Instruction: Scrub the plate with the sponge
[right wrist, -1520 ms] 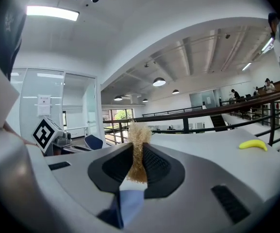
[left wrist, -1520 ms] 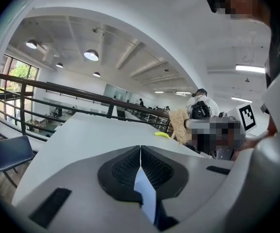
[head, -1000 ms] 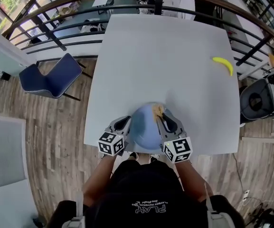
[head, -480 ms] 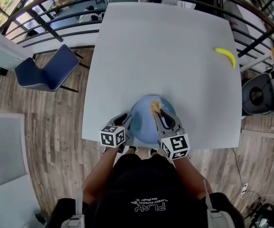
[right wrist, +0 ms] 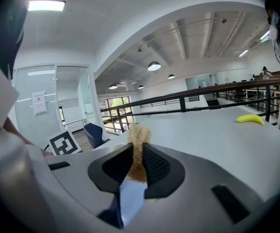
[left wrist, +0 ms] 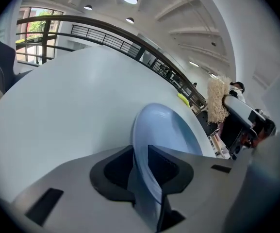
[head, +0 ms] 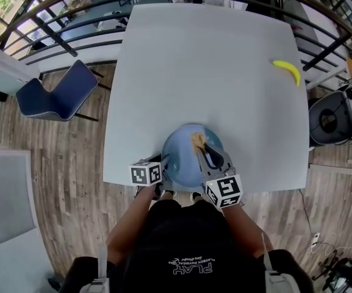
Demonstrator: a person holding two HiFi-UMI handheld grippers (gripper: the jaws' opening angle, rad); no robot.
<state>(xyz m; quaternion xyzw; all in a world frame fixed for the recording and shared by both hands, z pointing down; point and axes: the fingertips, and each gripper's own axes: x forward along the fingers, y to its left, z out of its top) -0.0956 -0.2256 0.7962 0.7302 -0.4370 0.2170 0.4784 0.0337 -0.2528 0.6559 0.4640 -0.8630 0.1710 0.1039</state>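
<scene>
A light blue plate [head: 185, 157] lies on the white table [head: 212, 72] near its front edge. My left gripper [head: 162, 165] is at the plate's left rim. In the left gripper view the rim of the plate [left wrist: 164, 130] runs between the jaws of the left gripper [left wrist: 140, 154], which are opening and no longer pinch it. My right gripper [head: 200, 146] reaches over the plate from the right, shut on a tan fibrous sponge [head: 198, 140]. The sponge [right wrist: 139, 140] sticks up out of the right gripper [right wrist: 139, 161], with the plate [right wrist: 130, 200] below.
A yellow banana [head: 287, 71] lies at the table's far right edge. A blue chair [head: 57, 93] stands on the wood floor to the left. A dark railing [head: 72, 17] runs behind the table, and a black round object [head: 329, 122] sits at the right.
My left gripper has let go of the plate's rim and drawn back a little toward the table's near edge. The right gripper still holds the sponge over the plate.
</scene>
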